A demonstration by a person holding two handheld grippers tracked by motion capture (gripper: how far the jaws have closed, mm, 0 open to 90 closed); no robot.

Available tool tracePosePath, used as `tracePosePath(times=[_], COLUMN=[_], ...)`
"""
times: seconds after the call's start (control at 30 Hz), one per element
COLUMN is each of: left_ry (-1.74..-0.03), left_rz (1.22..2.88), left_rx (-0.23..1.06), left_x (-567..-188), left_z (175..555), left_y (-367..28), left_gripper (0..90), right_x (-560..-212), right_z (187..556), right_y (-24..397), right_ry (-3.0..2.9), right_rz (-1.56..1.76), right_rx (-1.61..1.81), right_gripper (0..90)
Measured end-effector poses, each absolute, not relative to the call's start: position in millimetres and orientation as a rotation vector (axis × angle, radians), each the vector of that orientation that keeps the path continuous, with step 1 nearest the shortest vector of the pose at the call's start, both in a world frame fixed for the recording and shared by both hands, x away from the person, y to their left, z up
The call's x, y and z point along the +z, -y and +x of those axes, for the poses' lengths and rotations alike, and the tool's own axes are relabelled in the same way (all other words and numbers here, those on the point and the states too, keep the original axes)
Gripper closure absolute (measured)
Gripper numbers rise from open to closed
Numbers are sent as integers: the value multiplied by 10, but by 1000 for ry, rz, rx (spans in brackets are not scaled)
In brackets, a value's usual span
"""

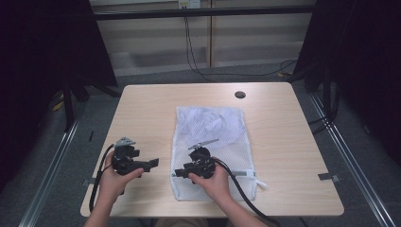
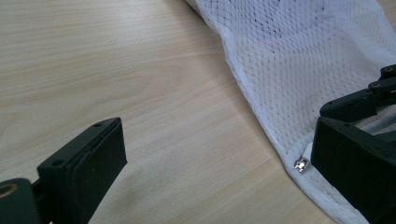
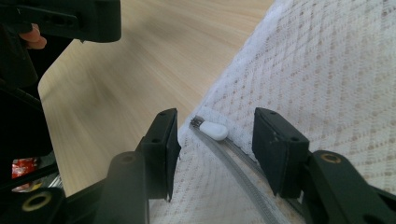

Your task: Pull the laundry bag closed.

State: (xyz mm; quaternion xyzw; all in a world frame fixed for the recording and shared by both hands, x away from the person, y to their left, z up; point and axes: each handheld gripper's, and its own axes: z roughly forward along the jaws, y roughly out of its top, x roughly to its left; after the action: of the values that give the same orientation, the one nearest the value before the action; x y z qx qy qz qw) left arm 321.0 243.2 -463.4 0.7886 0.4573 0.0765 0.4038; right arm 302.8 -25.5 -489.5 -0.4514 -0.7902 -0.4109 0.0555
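**Zip pull lined up between the jaws, not yet gripped**

The white mesh laundry bag lies flat on the pale wooden bench, its zipped edge nearest the person. The right tool stands half open over that edge, jaws to either side of the small white plastic zip pull at the end of the grey zip track; the pads do not press on it. The left tool hovers wide open and empty over bare wood just beside the bag's corner.

The likely trouble, as I judge it: the pull is small and smooth, so closing jaws could catch mesh along with it, or slide off the rounded tab. With nothing pinning the bag, a tug on the zip could drag the whole bag across the bench instead of running the slider.

The right gripper view alone makes the pull and its place between the jaws plain. The left gripper view shows a small metal zip end at the corner hem. The high view gives the overall layout, including crumpled white cloth inside the bag's far half.
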Motion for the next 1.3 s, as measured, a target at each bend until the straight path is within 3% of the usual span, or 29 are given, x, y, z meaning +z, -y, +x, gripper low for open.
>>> tracePosePath(times=[0.5, 1.3], left_ry=[-1170, -1171], left_rz=[1988, 1998], left_rx=[192, 198], left_x=[-4650, -4637], left_z=[3214, 3215], left_y=[-2426, -2446], left_gripper=[37, 42], right_x=[-4961, -4878], right_z=[3062, 3054], right_y=[195, 115], right_ry=[2367, 2340], right_rz=[-1384, -1352], right_rx=[-1214, -1256], right_gripper=[657, 753])
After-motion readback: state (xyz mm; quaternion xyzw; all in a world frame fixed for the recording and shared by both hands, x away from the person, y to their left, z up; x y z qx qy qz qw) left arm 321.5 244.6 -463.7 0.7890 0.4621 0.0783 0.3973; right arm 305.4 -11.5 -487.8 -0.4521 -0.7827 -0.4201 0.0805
